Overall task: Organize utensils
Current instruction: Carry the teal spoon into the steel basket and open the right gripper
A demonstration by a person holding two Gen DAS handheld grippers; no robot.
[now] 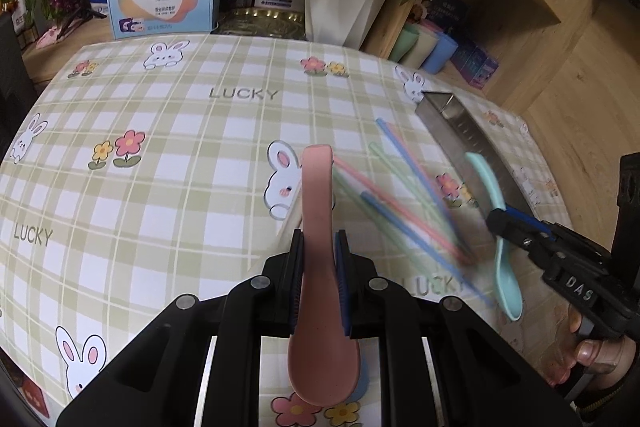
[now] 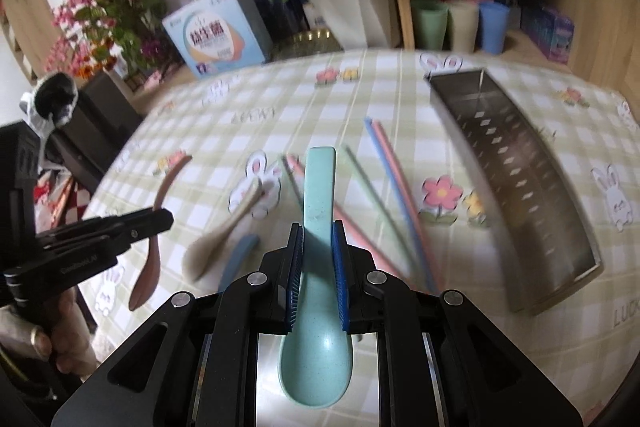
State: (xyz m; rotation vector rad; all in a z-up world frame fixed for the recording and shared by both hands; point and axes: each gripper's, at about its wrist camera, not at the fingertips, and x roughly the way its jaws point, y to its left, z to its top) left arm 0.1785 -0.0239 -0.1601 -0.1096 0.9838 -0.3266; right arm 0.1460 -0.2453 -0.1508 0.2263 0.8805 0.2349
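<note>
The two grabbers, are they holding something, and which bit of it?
The left gripper pinches the pink spoon by its handle. The right gripper pinches the mint-green spoon by its handle too.

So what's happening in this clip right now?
A person is sorting utensils on a checked tablecloth. The left hand-held gripper is shut on a pink spoon, and the right hand-held gripper is shut on a mint spoon. Coloured chopsticks, a beige spoon and a blue spoon lie on the cloth. The metal tray looks empty.
</note>
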